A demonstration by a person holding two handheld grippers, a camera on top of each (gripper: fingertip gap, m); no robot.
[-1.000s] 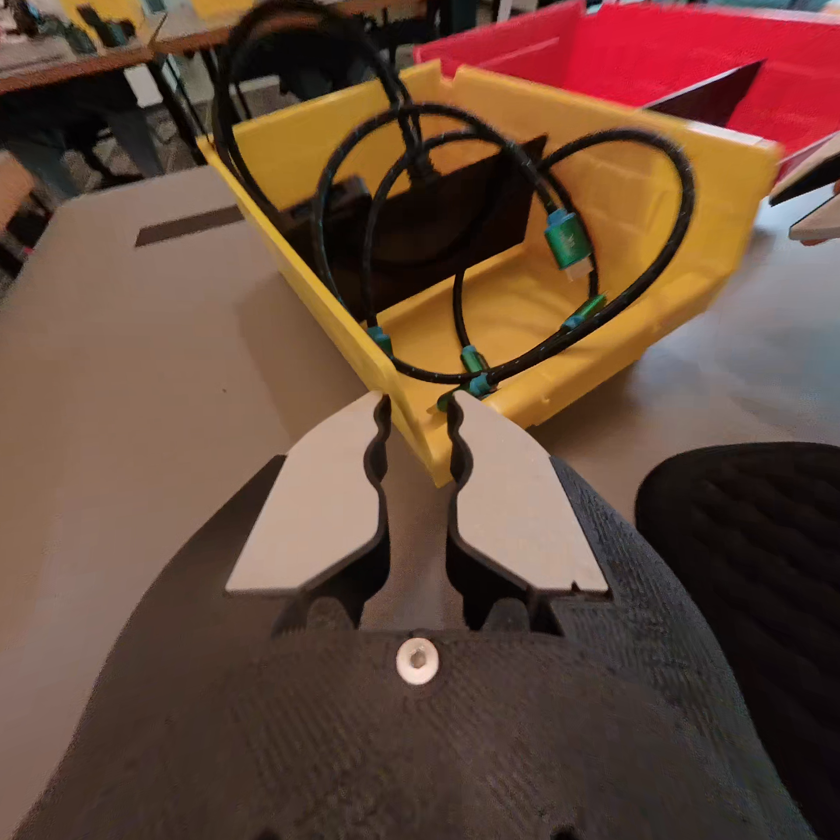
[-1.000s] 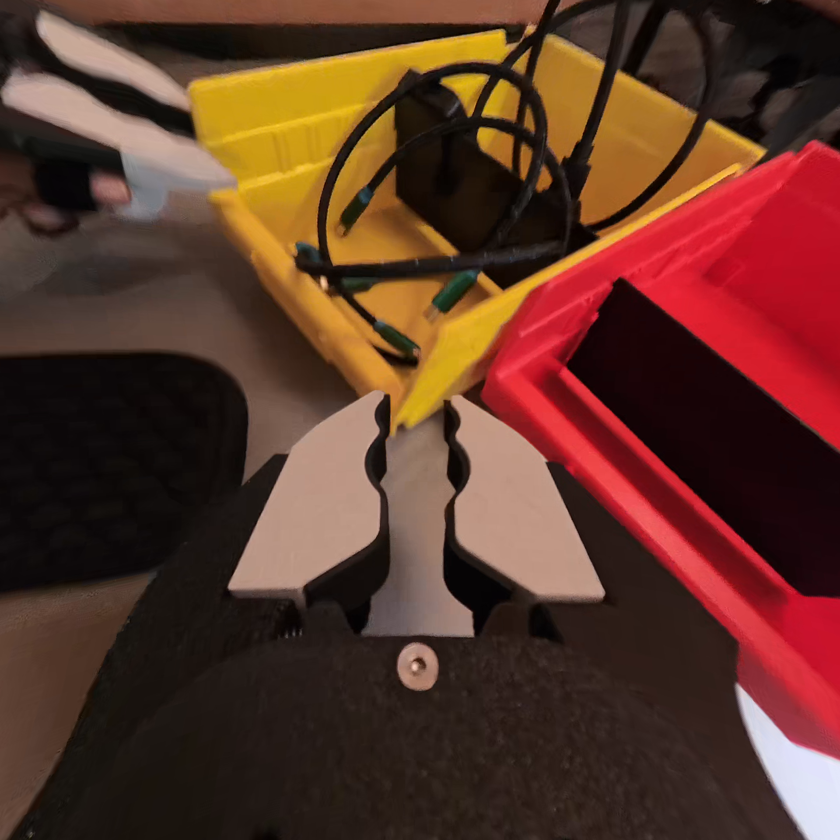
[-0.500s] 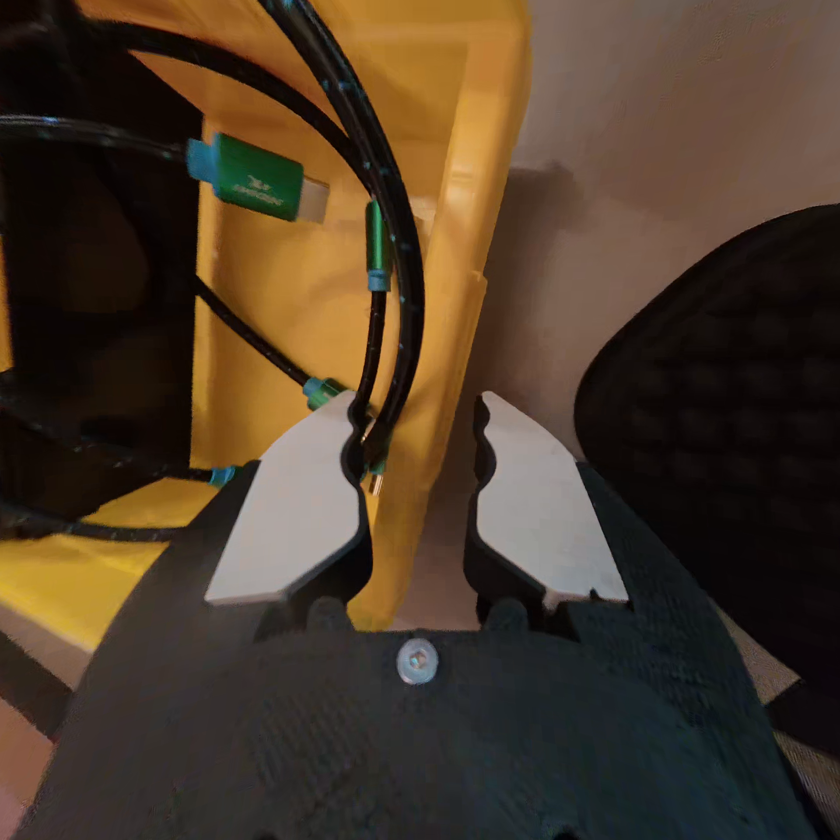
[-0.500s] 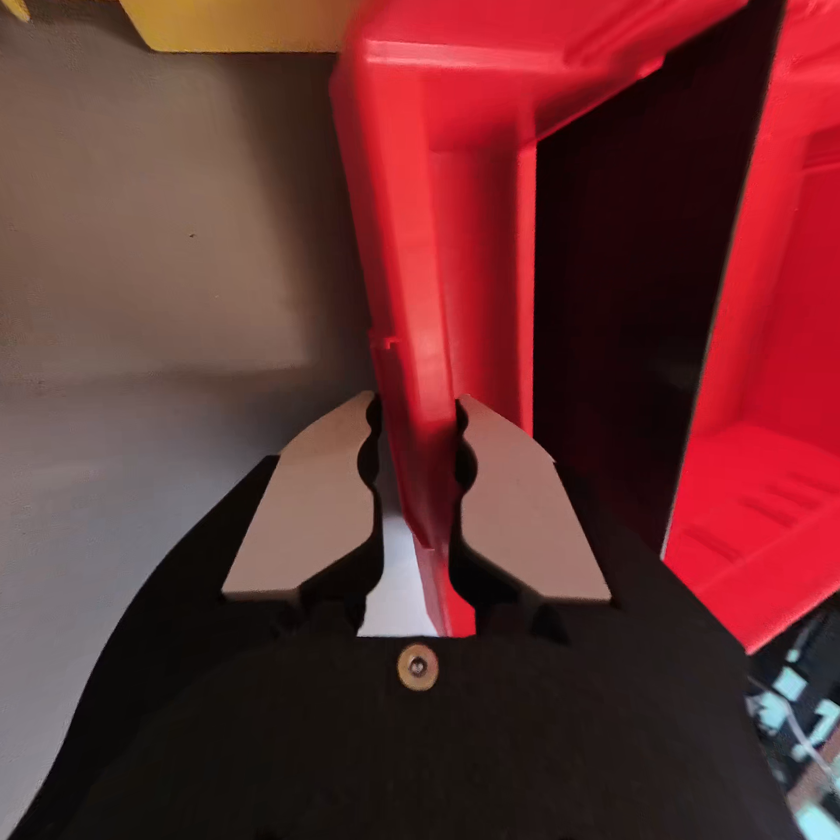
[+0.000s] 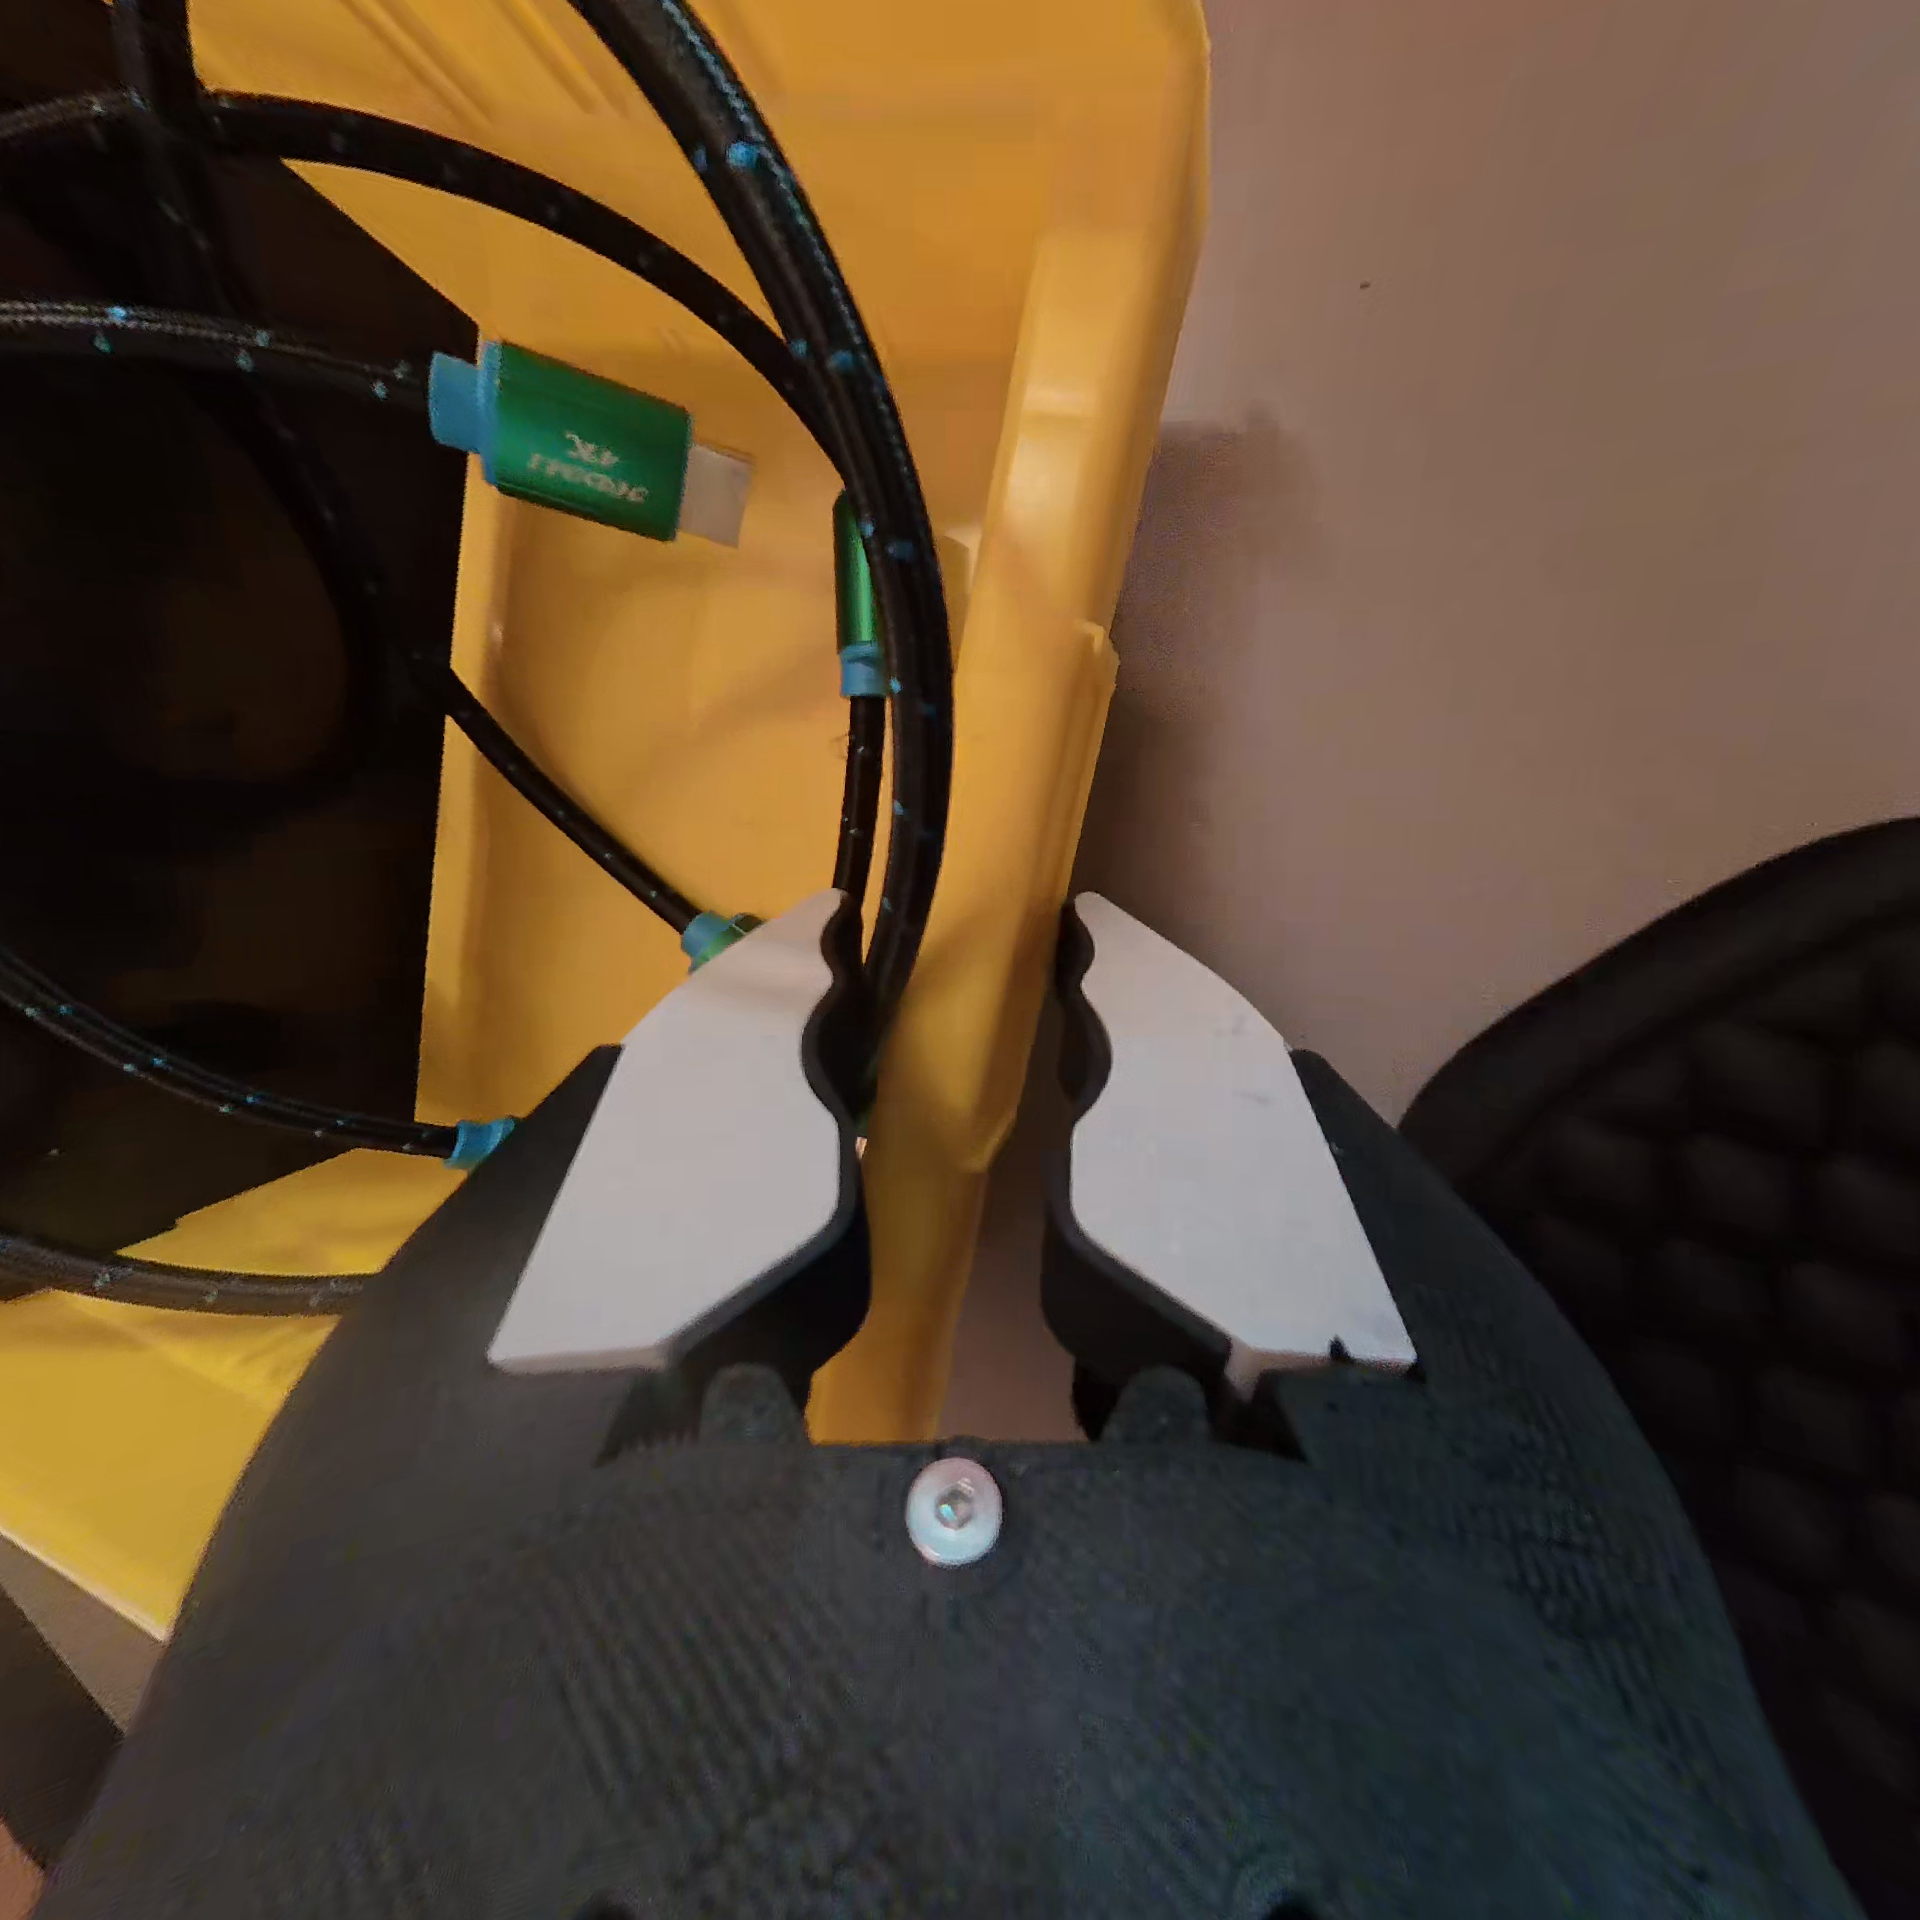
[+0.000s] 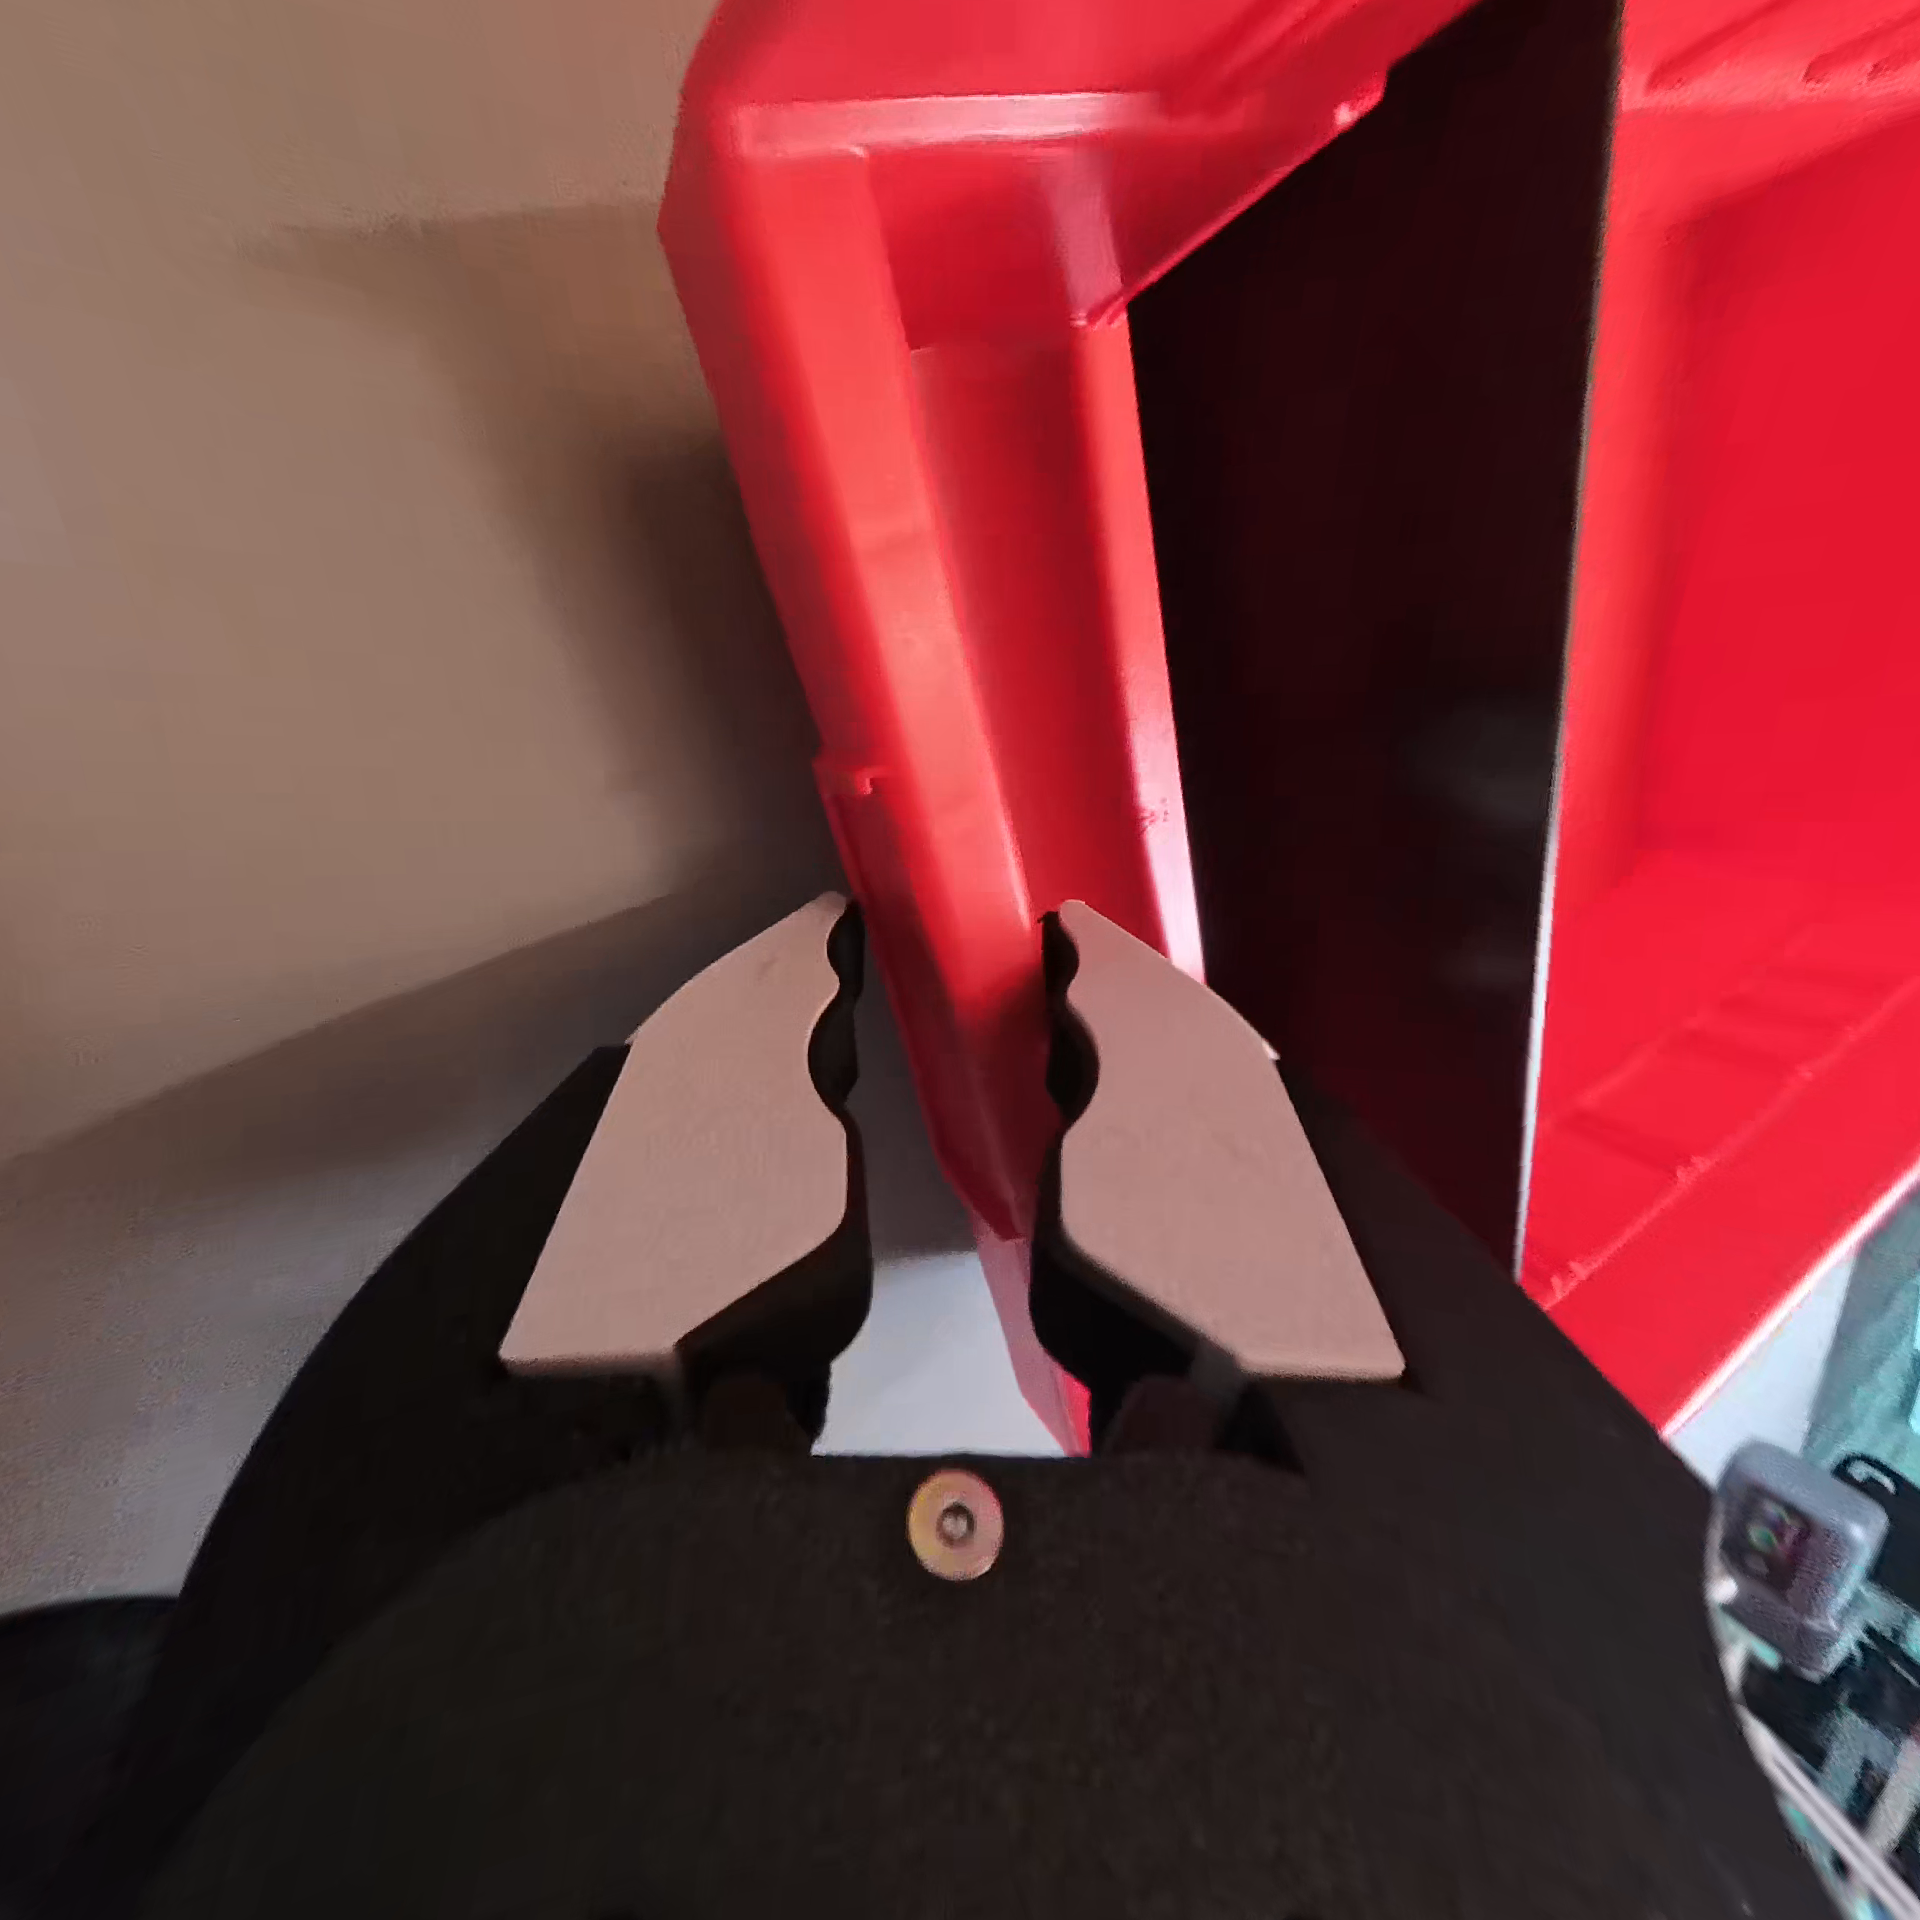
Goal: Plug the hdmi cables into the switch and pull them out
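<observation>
Left wrist view: left tool (image 5: 956, 925) parted astride yellow bin (image 5: 1081, 644) wall; right tool (image 6: 951, 925) parted astride red bin (image 6: 925, 644) wall.

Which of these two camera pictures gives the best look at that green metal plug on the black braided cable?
The left wrist view: the green metal plug hangs in the open inside the yellow plastic bin, side-on and unobstructed. The right wrist view shows none of it, only the red plastic bin.

The bin wall (image 5: 1049, 644) stands between the left claw's (image 5: 951, 920) fingers, cables (image 5: 894, 790) just inside it. Another bin's wall (image 6: 935, 831) stands between the right claw's (image 6: 945, 920) fingers.
</observation>
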